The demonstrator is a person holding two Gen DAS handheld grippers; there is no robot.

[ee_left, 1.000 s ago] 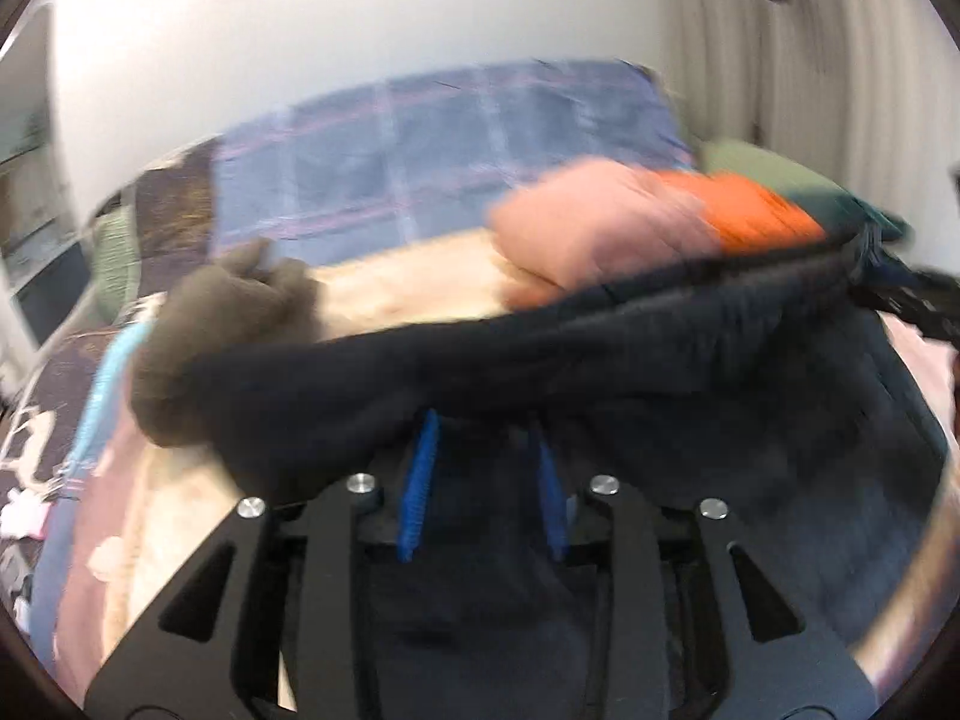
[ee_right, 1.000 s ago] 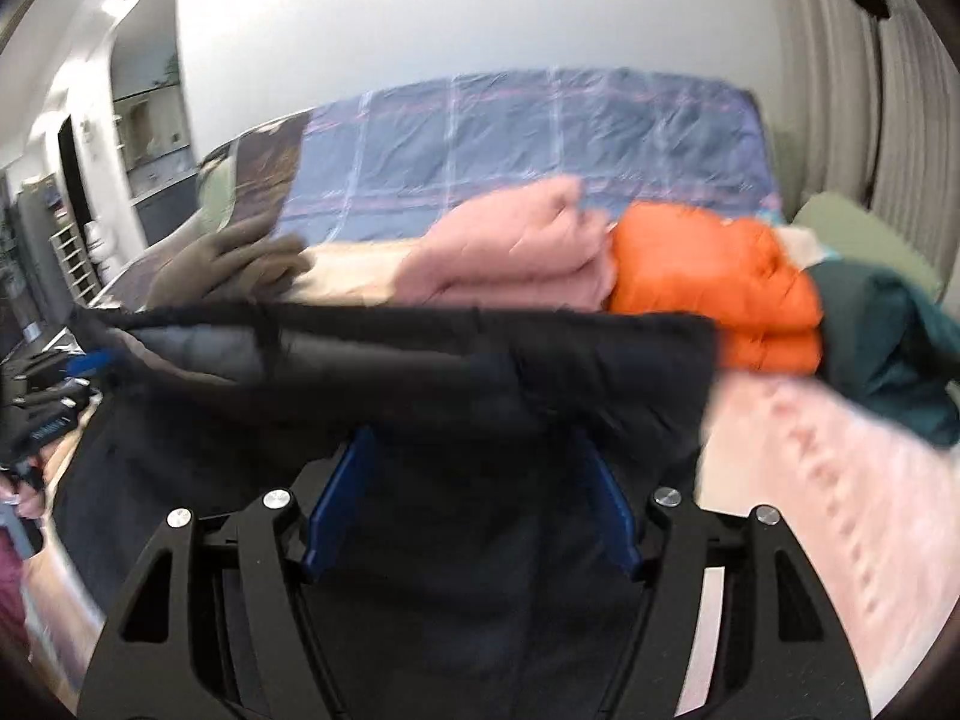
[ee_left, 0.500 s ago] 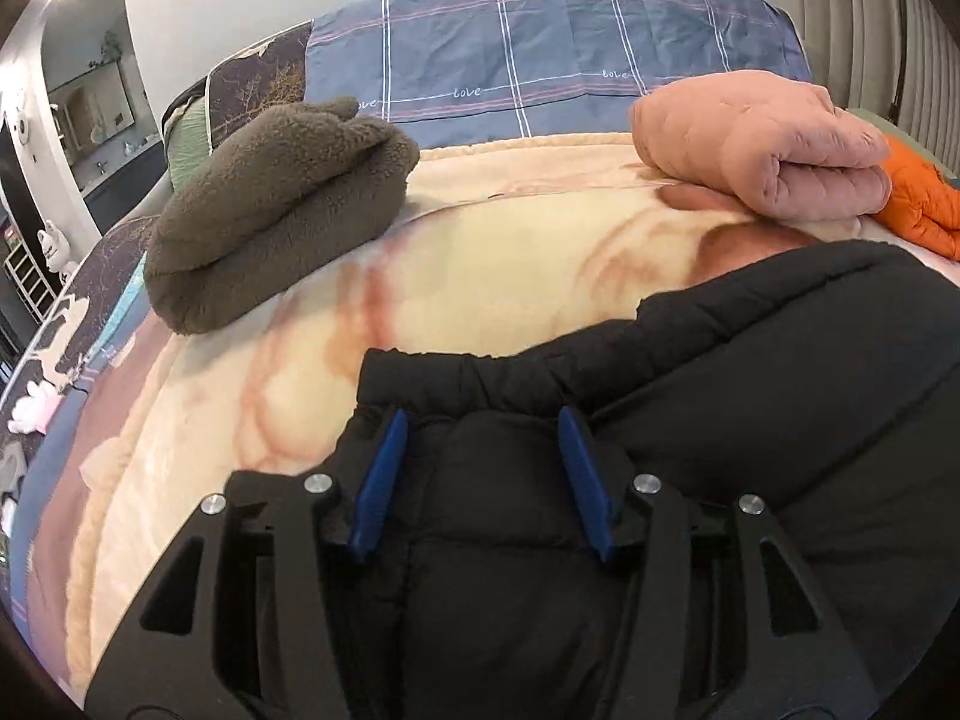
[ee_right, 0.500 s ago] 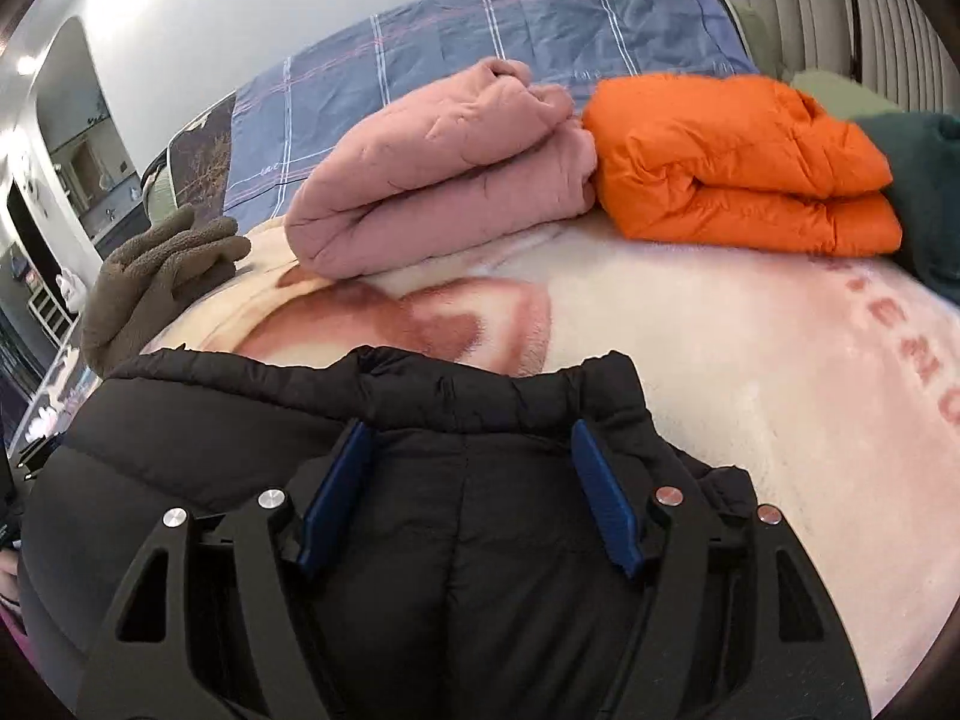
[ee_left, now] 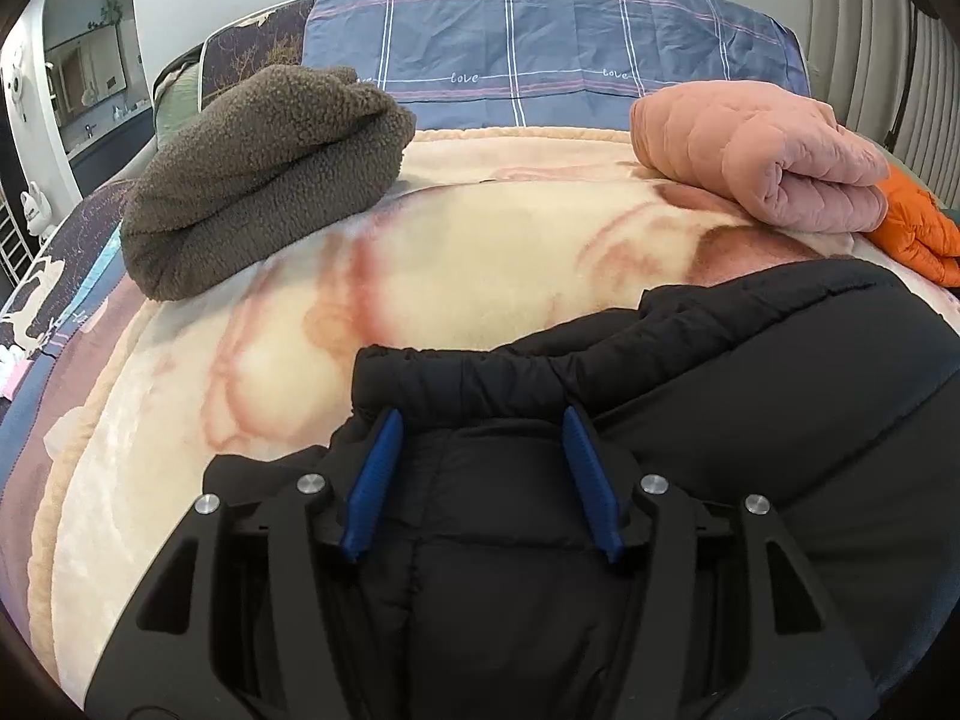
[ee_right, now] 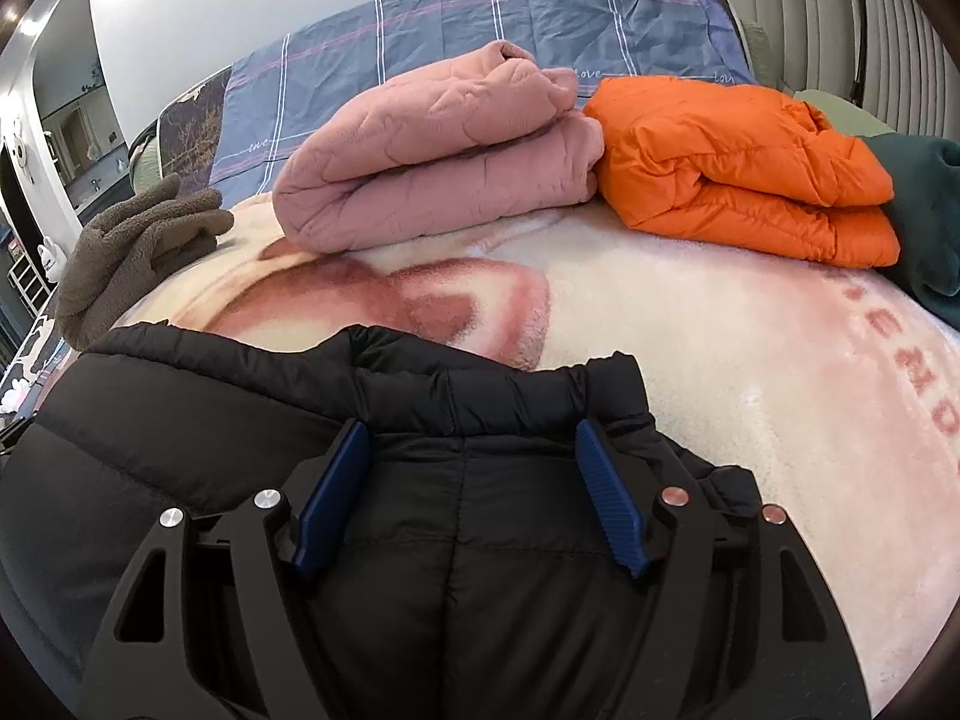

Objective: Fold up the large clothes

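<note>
Left wrist view: the left tongs point(ee_left: 477, 477) stand spread over the elastic hem of a black puffer jacket point(ee_left: 750, 420) lying on the bed point(ee_left: 450, 240), their jaws having just been opening, pads clear of the cloth. Right wrist view shows the right tongs point(ee_right: 471, 495) likewise spread above the same hem. The jacket's folded edge runs across both frames, directly under and ahead of each pair, neither nearer.
</note>
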